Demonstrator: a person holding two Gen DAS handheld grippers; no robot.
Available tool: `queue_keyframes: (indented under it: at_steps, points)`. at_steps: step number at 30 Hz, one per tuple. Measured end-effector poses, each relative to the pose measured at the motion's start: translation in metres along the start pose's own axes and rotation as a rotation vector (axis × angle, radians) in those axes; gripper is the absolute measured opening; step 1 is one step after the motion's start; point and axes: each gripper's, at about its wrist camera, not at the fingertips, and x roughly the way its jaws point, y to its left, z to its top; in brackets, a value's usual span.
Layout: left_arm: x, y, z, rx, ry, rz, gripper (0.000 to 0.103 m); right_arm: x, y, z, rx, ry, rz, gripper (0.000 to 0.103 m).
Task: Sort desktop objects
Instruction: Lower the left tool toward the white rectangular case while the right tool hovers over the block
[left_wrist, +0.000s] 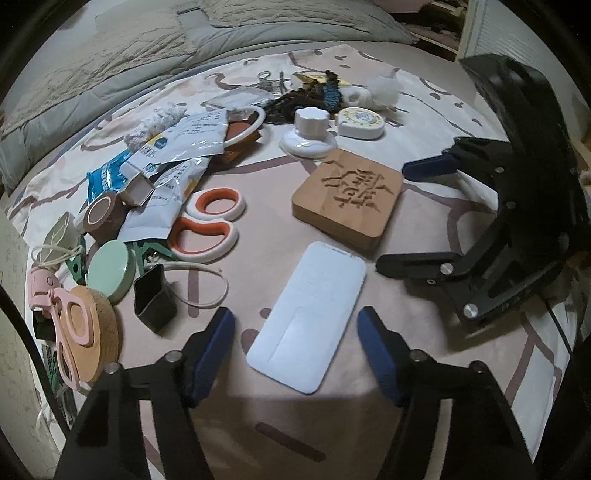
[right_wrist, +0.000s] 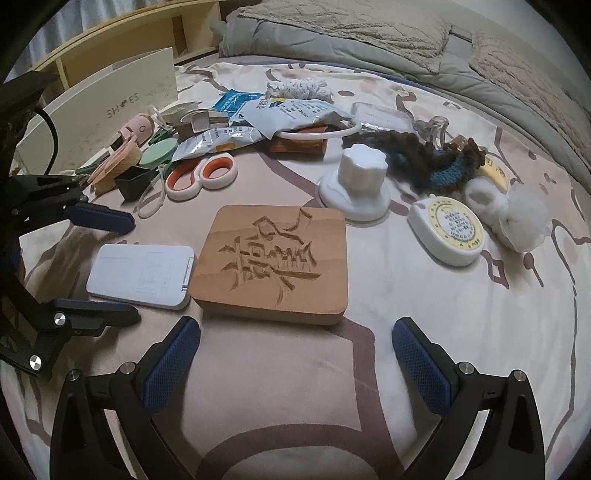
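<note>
A flat white case (left_wrist: 310, 317) lies on the patterned bed sheet (left_wrist: 424, 332), between the blue pads of my left gripper (left_wrist: 295, 321). Both pads stand clear of its edges, so the gripper is open. The right wrist view shows the same: the white case (right_wrist: 140, 275) sits inside my left gripper (right_wrist: 133, 270) with gaps on both sides. A carved wooden block (right_wrist: 273, 262) lies just ahead of my right gripper (right_wrist: 295, 354), which is open and empty. In the left wrist view, my right gripper (left_wrist: 391, 218) hovers at the right edge of the wooden block (left_wrist: 347, 199).
Clutter lies left and behind: orange-handled scissors (left_wrist: 207, 225), foil packets (left_wrist: 184, 147), brown tape roll (left_wrist: 101, 216), green lid (left_wrist: 110, 271), black cup (left_wrist: 153, 297), pink scissors (left_wrist: 74, 332). A white knob (right_wrist: 356, 184), tape measure (right_wrist: 448, 230), dark knitted piece (right_wrist: 424, 158) and shoe box (right_wrist: 110, 99) stand further back.
</note>
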Motion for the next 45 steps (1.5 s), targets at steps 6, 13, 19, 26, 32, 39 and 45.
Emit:
queue_keyframes:
  at_steps: [6, 13, 19, 26, 32, 39, 45]
  points:
    - [-0.004, -0.005, -0.005, 0.047, -0.008, -0.014, 0.049, 0.000, 0.000, -0.001, 0.001, -0.006, 0.000, 0.103]
    - [-0.013, -0.005, -0.015, 0.093, -0.012, -0.042, 0.042, 0.001, 0.000, -0.001, 0.001, -0.004, -0.004, 0.103]
    - [-0.021, 0.001, -0.026, 0.117, -0.014, -0.038, 0.041, 0.003, 0.001, -0.001, -0.003, 0.001, -0.012, 0.103]
    - [-0.023, 0.022, -0.033, 0.076, -0.001, 0.038, 0.073, 0.003, 0.001, -0.002, 0.000, 0.001, -0.009, 0.103]
    - [-0.023, 0.045, -0.035, 0.018, 0.011, 0.076, 0.077, 0.004, 0.000, -0.002, 0.004, -0.002, -0.004, 0.103]
    - [-0.022, 0.068, -0.037, -0.048, 0.017, 0.133, 0.077, 0.003, 0.001, -0.002, 0.003, 0.003, -0.006, 0.103]
    - [-0.023, 0.068, -0.034, -0.068, 0.017, 0.084, 0.077, 0.003, 0.000, 0.002, -0.029, 0.020, 0.007, 0.103]
